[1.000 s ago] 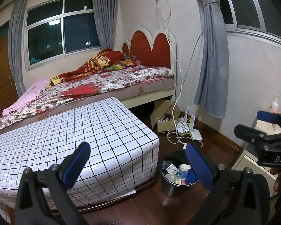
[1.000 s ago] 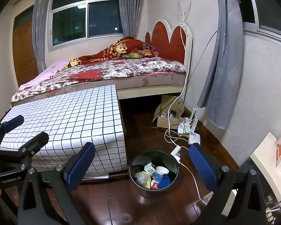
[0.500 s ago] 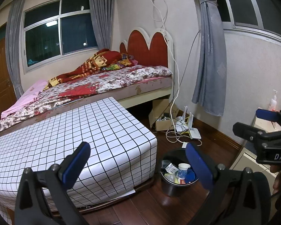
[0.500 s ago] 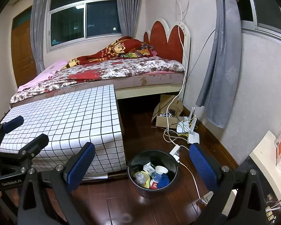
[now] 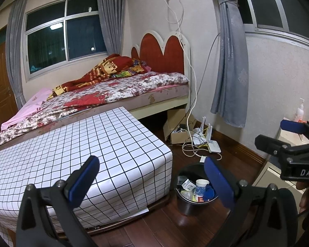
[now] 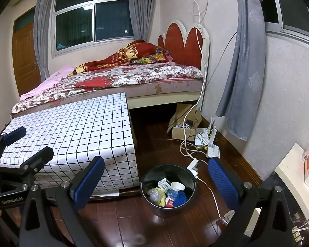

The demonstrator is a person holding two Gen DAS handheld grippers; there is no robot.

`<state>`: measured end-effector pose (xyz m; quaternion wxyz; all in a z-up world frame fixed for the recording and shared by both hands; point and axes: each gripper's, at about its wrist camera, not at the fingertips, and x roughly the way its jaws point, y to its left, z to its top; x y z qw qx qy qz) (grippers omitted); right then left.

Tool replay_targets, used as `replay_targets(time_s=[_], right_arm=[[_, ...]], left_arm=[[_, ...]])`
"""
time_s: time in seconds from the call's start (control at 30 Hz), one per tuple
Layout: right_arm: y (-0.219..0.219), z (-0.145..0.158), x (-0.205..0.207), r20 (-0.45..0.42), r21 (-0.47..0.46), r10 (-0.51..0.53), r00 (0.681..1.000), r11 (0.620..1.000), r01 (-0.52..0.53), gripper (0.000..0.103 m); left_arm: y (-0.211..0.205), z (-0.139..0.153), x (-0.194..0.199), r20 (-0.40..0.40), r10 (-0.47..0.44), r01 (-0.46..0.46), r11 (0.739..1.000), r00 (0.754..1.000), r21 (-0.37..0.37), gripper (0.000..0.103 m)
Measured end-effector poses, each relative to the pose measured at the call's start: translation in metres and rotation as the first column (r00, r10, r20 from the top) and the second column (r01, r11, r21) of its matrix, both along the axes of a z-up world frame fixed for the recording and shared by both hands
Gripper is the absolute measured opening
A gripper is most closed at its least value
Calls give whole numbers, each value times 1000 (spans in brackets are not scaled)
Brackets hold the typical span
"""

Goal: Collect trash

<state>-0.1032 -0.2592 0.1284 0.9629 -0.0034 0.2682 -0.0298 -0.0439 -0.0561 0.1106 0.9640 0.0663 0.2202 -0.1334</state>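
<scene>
A black trash bucket stands on the dark wood floor beside the checkered table; it also shows in the left wrist view. It holds a white paper cup, a small box, a blue cloth and other scraps. My left gripper is open and empty, above the table's corner. My right gripper is open and empty, above the bucket. Each gripper appears in the other's view: the right one and the left one.
A low table with a white checkered cover stands left of the bucket. A bed lies behind it. A cardboard box, routers, cables and a power strip lie by the right wall. A white counter is at far right.
Both views have shifted slightly; the scene has drifted a little left and the bucket sits marginally lower. Both grippers stay open and empty.
</scene>
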Motion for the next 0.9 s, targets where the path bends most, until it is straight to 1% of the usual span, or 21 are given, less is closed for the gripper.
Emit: replay_targets(time_s=[0.43, 0.57, 0.7, 0.9], right_arm=[[1, -2, 0, -8, 3, -1, 1000, 1000, 1, 102], [0, -6, 1, -11, 4, -4, 1000, 1000, 4, 102], [-1, -6, 1, -12, 5, -4, 1000, 1000, 4, 102], [-4, -8, 3, -17, 7, -8, 1000, 1000, 8, 102]], left_arm=[[-1, -3, -1, 0, -16, 16, 1000, 1000, 8, 102], [-1, -3, -2, 8, -13, 13, 1000, 1000, 16, 102], [-1, -2, -3, 41, -8, 6, 999, 999, 36, 102], [-4, -4, -4, 39, -23, 21, 999, 999, 44, 102]])
